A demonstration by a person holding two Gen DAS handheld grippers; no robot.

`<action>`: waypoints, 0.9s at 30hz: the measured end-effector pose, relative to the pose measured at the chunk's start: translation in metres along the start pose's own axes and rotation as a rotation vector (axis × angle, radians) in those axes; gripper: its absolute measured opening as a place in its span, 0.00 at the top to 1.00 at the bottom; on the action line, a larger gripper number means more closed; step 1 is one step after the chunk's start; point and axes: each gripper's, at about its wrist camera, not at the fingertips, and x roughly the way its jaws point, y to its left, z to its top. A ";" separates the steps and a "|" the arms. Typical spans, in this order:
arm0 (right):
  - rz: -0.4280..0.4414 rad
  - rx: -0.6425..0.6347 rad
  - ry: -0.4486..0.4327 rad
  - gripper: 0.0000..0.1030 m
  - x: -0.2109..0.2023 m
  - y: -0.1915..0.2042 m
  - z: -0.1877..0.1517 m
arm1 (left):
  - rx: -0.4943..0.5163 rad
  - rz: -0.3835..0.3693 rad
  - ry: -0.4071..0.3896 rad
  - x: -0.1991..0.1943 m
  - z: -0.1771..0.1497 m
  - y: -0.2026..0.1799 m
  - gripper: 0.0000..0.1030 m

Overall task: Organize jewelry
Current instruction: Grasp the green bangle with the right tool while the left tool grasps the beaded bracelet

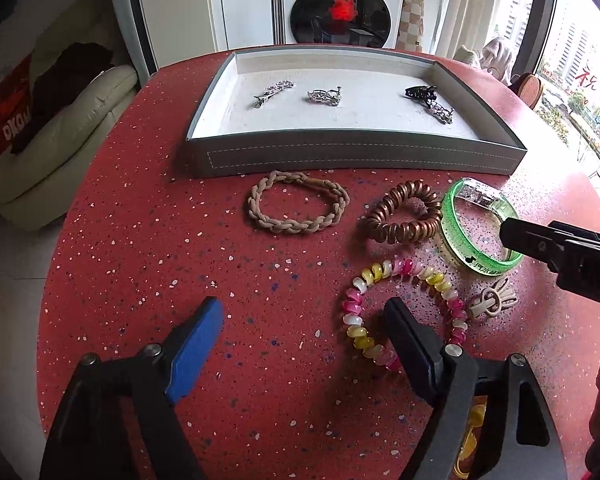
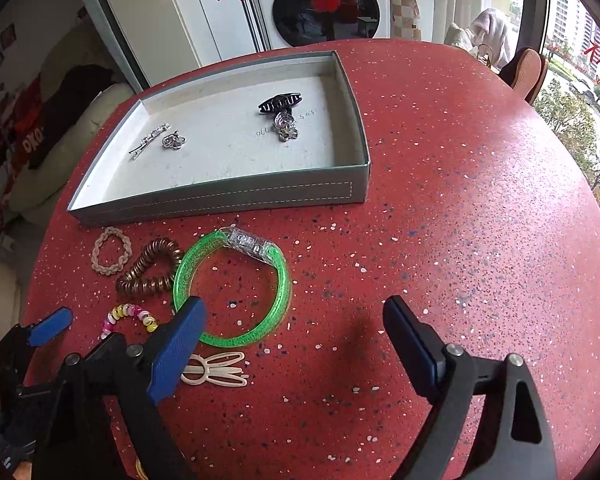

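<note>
Bracelets lie on my red desk point(image 2: 460, 200) before the tray point(image 2: 236, 196); my left tongs point(image 1: 304, 328) and right tongs point(image 2: 296, 320) are both spread, pinching nothing.

Ahead and to the right of the right tool point(image 2: 296, 320), the table point(image 2: 460, 200) lay bare. The green bangle point(image 2: 188, 276) sat under its left finger, the white clip point(image 2: 220, 370) just beneath. Ahead of the left tool point(image 1: 304, 312), the braided band point(image 1: 298, 208) and tray point(image 1: 356, 158) barred the way; the beaded coil point(image 1: 360, 320) crowded its right finger.
</note>
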 end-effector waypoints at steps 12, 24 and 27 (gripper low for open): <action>-0.096 -0.126 0.009 0.56 0.009 0.023 -0.002 | 0.136 -0.004 -0.030 -0.010 -0.002 -0.028 0.52; -0.092 -0.094 -0.016 0.93 0.002 0.018 -0.004 | 0.090 -0.117 -0.044 -0.019 -0.005 -0.016 0.74; -0.084 -0.083 -0.030 0.93 -0.004 0.013 -0.004 | 0.078 -0.135 -0.056 -0.024 -0.004 -0.011 0.74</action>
